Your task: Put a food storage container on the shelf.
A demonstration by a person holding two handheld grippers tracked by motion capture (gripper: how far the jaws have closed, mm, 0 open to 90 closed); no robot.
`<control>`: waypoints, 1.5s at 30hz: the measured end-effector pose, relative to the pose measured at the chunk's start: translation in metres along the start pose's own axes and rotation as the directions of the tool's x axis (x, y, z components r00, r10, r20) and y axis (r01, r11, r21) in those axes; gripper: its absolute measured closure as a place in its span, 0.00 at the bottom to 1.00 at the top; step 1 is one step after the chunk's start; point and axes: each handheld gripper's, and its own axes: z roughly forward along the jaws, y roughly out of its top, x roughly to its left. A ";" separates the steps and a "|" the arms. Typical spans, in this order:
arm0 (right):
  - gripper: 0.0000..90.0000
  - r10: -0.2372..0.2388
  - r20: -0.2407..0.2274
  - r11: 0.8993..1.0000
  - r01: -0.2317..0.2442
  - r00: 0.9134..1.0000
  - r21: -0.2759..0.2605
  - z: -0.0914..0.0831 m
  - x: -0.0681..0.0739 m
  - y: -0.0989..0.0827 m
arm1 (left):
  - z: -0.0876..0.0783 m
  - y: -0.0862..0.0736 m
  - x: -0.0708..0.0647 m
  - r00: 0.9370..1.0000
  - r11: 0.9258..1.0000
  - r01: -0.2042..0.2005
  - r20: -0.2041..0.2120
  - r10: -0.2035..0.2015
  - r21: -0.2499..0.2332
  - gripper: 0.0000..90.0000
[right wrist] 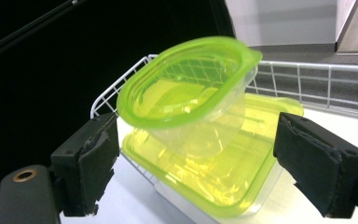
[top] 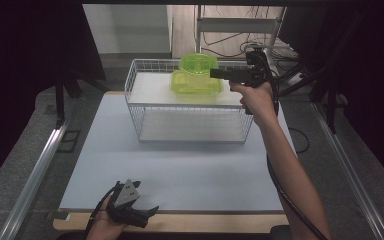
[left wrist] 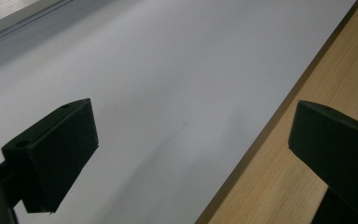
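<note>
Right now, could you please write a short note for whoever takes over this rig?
Right tongs: open, level with the rack's top shelf, pads either side of the small green container without pressing it.
Left tongs: open, holding nothing, low over the near edge of the table.
Things: the small green container sits tilted on the larger green container, which rests on the top shelf of the white wire rack. The lower shelf is bare.
Done: both containers are on the rack.
Left: probably back the right tongs away and check that the tilted container stays put.

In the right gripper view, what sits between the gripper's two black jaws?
The small oval green-lidded clear container, tilted on the larger rectangular green-lidded container, sits between the right gripper's open jaws, untouched.
</note>
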 end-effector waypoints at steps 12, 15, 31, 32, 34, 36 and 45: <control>0.15 -0.021 -0.032 1.000 0.021 0.999 0.005 -0.009 0.001 -0.023 | 0.002 -0.001 0.001 1.000 1.000 0.006 0.002 -0.006 0.002 0.01; 0.14 -0.044 -0.028 0.999 0.045 0.999 0.017 -0.011 0.003 -0.029 | 0.002 -0.001 0.001 1.000 1.000 0.006 0.001 -0.006 0.000 0.01; 0.11 -0.115 -0.021 0.992 0.116 0.993 0.056 -0.012 0.007 -0.065 | 0.002 -0.002 0.002 1.000 1.000 0.002 0.005 -0.002 -0.008 0.01; 0.11 -0.116 -0.021 0.991 0.117 0.993 0.057 -0.011 0.007 -0.067 | 0.002 -0.002 0.002 1.000 1.000 0.003 0.006 -0.003 -0.010 0.01; 0.11 -0.120 -0.021 0.991 0.121 0.993 0.059 -0.011 0.007 -0.071 | 0.002 -0.002 0.002 1.000 1.000 0.002 0.009 -0.002 -0.010 0.01; 0.11 -0.129 -0.019 0.990 0.130 0.991 0.061 -0.011 0.008 -0.076 | 0.002 -0.002 0.003 1.000 1.000 0.005 0.012 -0.005 -0.013 0.01; 0.08 -0.170 -0.009 0.982 0.171 0.985 0.087 -0.008 0.008 -0.096 | 0.001 -0.001 0.004 0.999 0.999 0.034 0.036 -0.034 -0.007 0.01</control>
